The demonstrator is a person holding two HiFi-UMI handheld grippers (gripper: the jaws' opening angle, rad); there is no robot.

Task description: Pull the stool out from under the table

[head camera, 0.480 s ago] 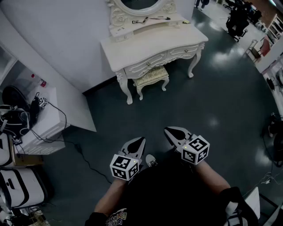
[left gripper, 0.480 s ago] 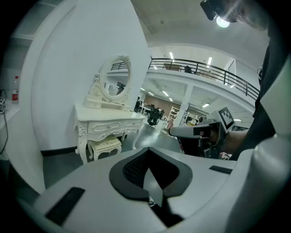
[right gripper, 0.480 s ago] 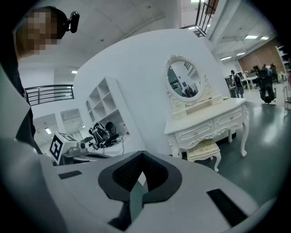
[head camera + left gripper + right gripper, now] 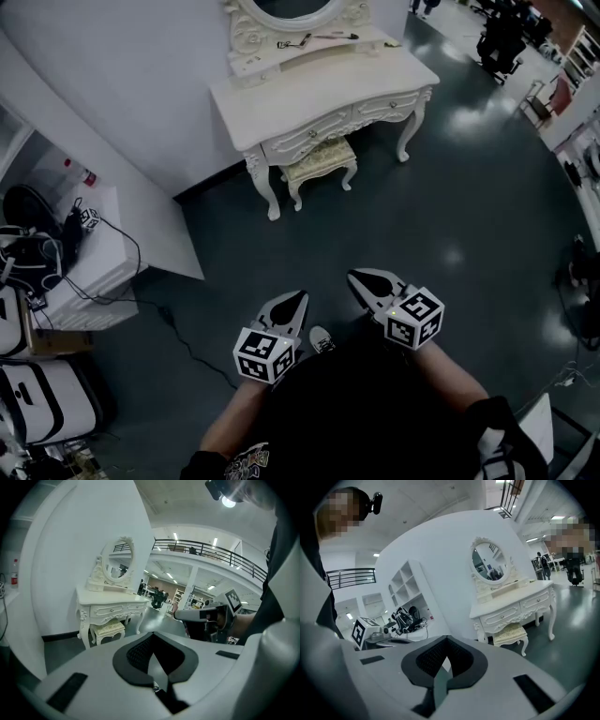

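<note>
While the stool [image 4: 322,159] sits tucked under the white counter [image 4: 309,94], well apart from me, I hold the left claw [image 4: 298,298] and right claw [image 4: 356,277] with jaws together, empty, side by side.

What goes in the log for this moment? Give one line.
stage: far from stool | stool: under table | left gripper: shut, empty | right gripper: shut, empty

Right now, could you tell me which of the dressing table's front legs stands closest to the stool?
The left front leg in the head view: the stool stands right beside it, while the right front leg is a clear gap away.
</note>
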